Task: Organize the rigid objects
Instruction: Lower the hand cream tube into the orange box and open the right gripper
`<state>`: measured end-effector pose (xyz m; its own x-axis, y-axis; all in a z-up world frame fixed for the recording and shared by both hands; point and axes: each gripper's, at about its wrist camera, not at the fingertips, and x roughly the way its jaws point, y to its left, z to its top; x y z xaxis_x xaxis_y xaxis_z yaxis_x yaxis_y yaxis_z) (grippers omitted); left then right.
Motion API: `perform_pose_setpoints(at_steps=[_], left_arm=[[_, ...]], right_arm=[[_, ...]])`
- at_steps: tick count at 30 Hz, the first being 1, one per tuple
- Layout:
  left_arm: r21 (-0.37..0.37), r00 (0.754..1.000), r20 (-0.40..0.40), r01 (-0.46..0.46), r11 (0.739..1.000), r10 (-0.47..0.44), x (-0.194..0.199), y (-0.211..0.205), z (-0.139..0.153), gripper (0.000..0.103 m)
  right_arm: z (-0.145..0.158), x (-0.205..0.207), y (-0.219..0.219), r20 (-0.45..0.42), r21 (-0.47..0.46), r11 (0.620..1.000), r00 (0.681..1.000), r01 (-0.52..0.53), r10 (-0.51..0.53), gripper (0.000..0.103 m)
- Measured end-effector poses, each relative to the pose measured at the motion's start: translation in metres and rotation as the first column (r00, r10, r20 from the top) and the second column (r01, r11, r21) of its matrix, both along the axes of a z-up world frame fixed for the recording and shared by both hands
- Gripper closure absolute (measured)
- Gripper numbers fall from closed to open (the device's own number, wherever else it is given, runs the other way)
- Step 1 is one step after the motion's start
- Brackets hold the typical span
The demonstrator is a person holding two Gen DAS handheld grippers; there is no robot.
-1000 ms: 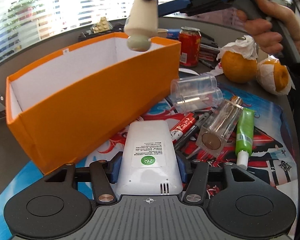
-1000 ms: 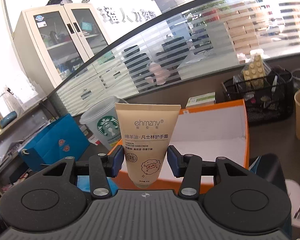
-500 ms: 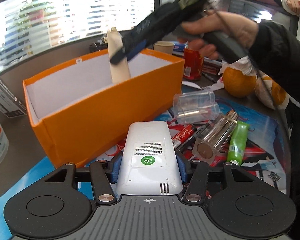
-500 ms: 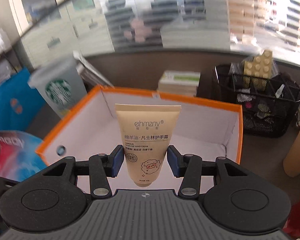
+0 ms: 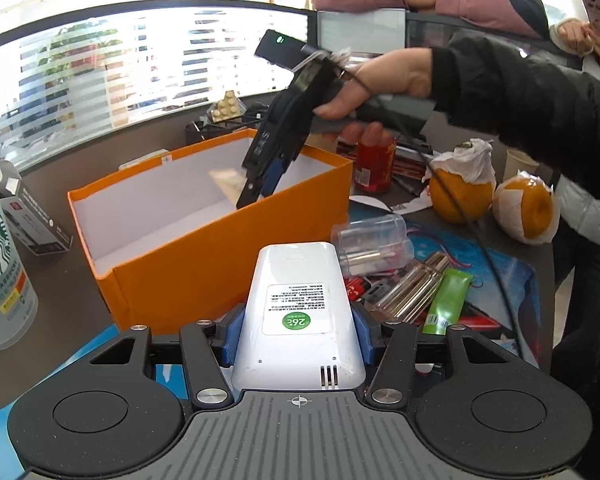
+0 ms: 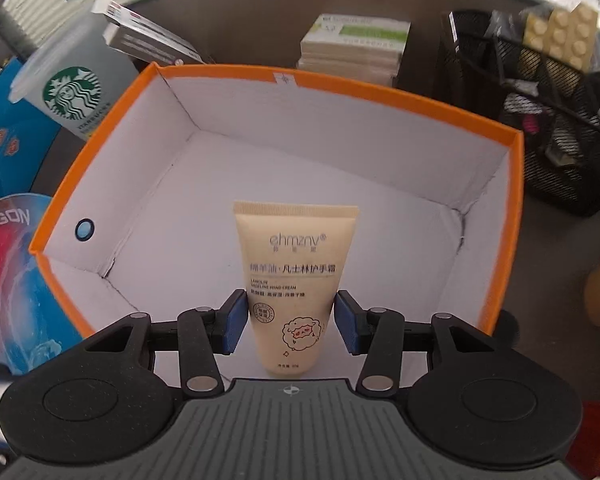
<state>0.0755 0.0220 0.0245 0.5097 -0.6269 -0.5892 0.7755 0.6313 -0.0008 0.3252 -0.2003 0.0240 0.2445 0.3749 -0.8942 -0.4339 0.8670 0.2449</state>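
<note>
My left gripper point(image 5: 296, 330) is shut on a white remote control point(image 5: 298, 312) and holds it in front of the orange box point(image 5: 204, 276). My right gripper point(image 6: 291, 322) is shut on a beige hand cream tube point(image 6: 294, 276), pointing down into the orange box point(image 6: 512, 220), whose white inside holds nothing else that I can see. In the left wrist view the right gripper point(image 5: 260, 184) reaches into the box from the right with the tube point(image 5: 228, 180).
On the mat to the right lie clear plastic containers point(image 5: 370, 236), a green tube point(image 5: 446, 300) and pens. Two oranges point(image 5: 460, 192) and a red can point(image 5: 374, 168) stand behind. A Starbucks cup point(image 5: 0, 264) stands left. A black mesh basket point(image 6: 556, 128) is behind the box.
My right gripper has tipped downward and lowered the hand cream tube from above the box rim into the box. My left gripper has pulled back a little with the remote.
</note>
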Motion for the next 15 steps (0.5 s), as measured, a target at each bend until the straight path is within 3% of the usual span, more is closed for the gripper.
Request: perform_pose_setpoints(at_steps=[15], left_arm=[[-0.018,0.998,0.010,-0.062,0.998,0.063,-0.002,0.005,0.024,0.052]], right_arm=[[-0.026,0.008,0.017,-0.025,-0.090,0.996,0.999,-0.024,0.022,0.055]])
